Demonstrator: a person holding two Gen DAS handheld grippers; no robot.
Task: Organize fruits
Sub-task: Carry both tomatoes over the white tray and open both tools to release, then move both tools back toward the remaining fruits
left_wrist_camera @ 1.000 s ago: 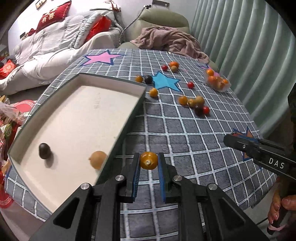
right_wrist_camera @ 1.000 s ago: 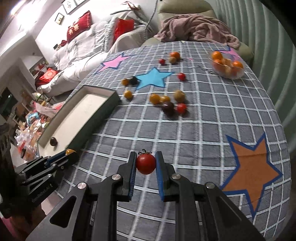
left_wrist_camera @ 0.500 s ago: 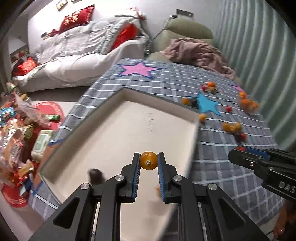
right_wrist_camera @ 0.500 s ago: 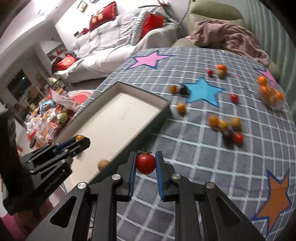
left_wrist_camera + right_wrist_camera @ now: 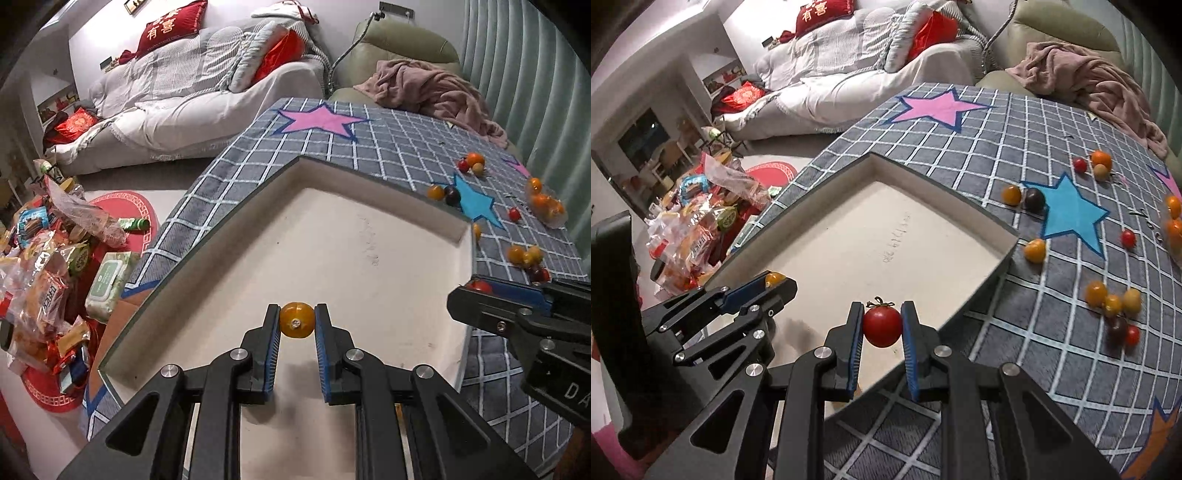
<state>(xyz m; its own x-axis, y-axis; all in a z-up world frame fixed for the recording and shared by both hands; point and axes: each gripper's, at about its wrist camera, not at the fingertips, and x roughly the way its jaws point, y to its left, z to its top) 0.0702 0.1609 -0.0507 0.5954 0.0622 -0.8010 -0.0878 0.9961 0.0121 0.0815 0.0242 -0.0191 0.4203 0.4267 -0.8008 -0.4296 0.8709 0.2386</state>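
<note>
Left tool (image 5: 296,325) grips an orange tomato (image 5: 296,319) over the tray's (image 5: 993,218) bare floor; right tool (image 5: 882,326) pinches a red tomato (image 5: 882,327) above its near rim.

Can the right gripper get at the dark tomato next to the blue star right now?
Probably not yet. The right gripper is shut on a red tomato over the tray. The cloth path to the dark tomato looks free, but the jaws are full.

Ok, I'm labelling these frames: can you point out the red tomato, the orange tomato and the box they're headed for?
red tomato (image 5: 882,327), right wrist view, centre of its skin.
orange tomato (image 5: 296,320), left wrist view, its front face.
box (image 5: 945,192), right wrist view, far rim.
</note>
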